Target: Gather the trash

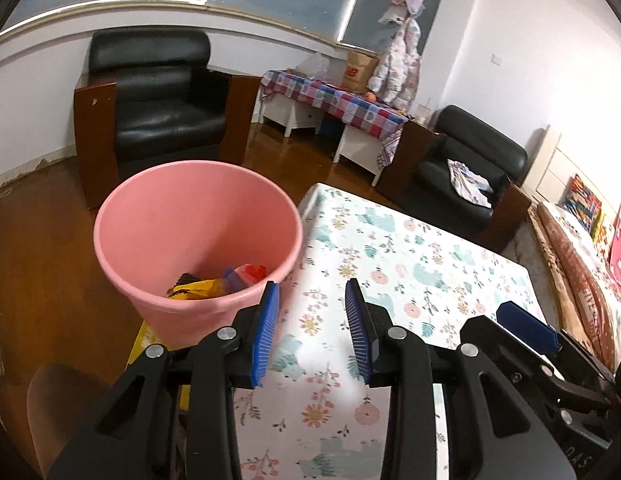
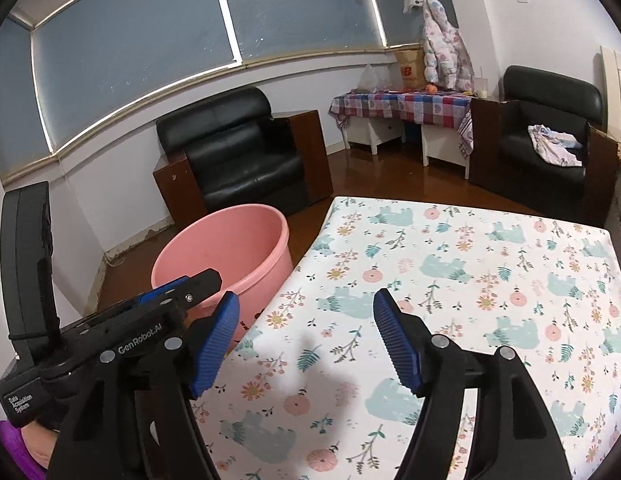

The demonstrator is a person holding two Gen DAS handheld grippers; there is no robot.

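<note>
A pink bucket point(image 1: 198, 216) stands on the floor at the table's left edge; it also shows in the right wrist view point(image 2: 226, 248). Inside it lie wrappers point(image 1: 218, 282), yellow-black, blue and red. My left gripper point(image 1: 312, 308) is open and empty, hovering over the table's left edge beside the bucket. My right gripper point(image 2: 306, 320) is open and empty above the table with the floral cloth point(image 2: 470, 280). The right gripper's blue pad shows in the left wrist view point(image 1: 526, 324). The left gripper's body shows in the right wrist view point(image 2: 150, 320).
Two black armchairs point(image 1: 162, 112) point(image 1: 466, 160) stand on the wooden floor behind. A low white table with a checked cloth point(image 1: 334, 100) sits by the far wall. A bed point(image 1: 582, 264) lies to the right. A yellow item point(image 1: 146, 340) lies under the bucket.
</note>
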